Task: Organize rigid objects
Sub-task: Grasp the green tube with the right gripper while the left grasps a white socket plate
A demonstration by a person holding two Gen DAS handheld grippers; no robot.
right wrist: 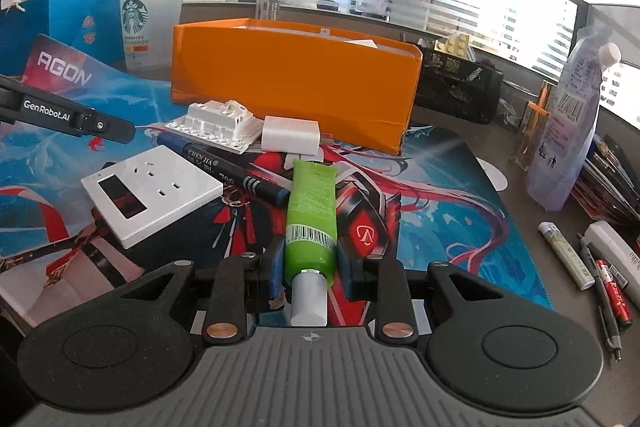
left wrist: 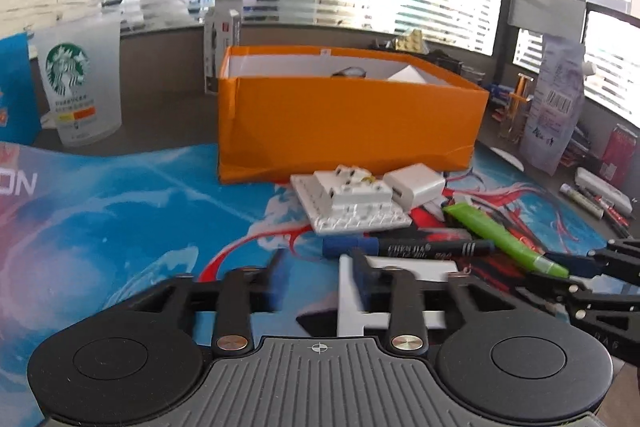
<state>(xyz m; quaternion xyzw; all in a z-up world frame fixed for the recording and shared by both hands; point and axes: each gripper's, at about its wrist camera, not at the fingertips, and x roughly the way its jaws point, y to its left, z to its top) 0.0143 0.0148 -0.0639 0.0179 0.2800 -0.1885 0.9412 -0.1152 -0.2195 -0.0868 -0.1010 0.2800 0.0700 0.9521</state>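
Right fingers [right wrist: 310,267] pinch the green tube [right wrist: 310,223]; left fingers [left wrist: 316,279] spread, astride the white socket plate's [left wrist: 396,291] edge.

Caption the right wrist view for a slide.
Right gripper shut on a green tube, with marker, socket plate and orange box ahead on the printed mat.

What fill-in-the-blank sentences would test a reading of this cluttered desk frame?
1. The right gripper is shut on a ____ plastic tube with a white cap.
2. The open cardboard box is ____ in colour.
3. The dark marker pen lies between the tube and the flat white ____ plate.

Missing words: green; orange; socket
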